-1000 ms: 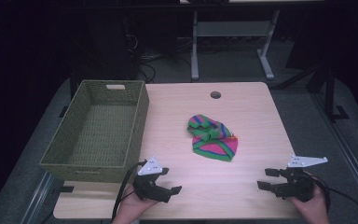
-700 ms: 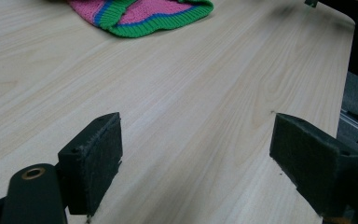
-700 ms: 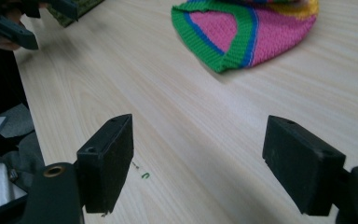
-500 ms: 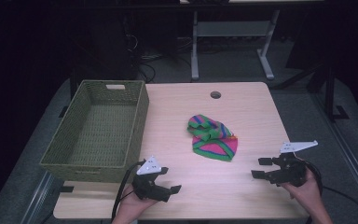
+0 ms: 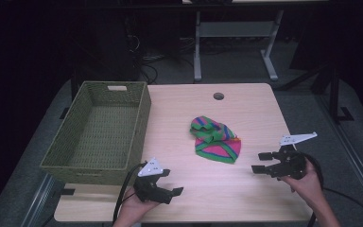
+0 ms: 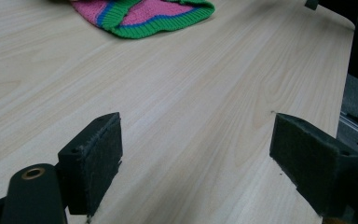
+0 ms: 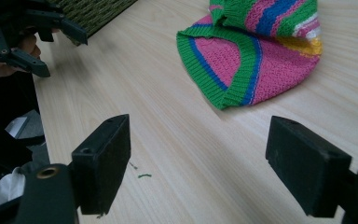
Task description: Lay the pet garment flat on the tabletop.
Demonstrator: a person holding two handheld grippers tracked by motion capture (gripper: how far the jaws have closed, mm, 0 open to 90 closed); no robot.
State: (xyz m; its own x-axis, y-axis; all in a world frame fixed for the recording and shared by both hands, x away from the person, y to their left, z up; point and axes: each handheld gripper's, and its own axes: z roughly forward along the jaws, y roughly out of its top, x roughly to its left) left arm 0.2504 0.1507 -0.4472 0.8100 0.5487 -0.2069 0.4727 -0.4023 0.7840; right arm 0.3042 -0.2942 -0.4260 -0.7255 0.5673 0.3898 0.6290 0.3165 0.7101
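High view: the right gripper [image 5: 262,162], held in the person's right hand with its jaws spread and empty, points across the table [image 5: 246,198] toward the knitted garment [image 5: 215,140], which lies crumpled just ahead of its jaws, a short gap of bare wood between them; the left gripper [image 5: 174,191], likewise spread and holding nothing, sits low at the near table edge, with the garment well ahead of it and off to its right, and the woven basket [image 5: 99,137] close on its left, empty. Left gripper view: the two black padded jaws stand wide apart over bare wood, and the green-edged hem of the garment [image 6: 144,16] lies far ahead, at the top of the frame. Right gripper view: the jaws stand released, the garment [image 7: 251,56] lies near and slightly to the right of their midline, its green ribbed hem facing the gripper; the left gripper [image 7: 23,35] appears farther off on the left, beside the basket's corner [image 7: 98,11]. The garment is judged light, soft and limp: it will drape and stretch rather than keep its shape, and should not slip on the felted pads. A sound hold would pinch the thick ribbed hem or a raised fold at the bunched top, taking several layers at once.
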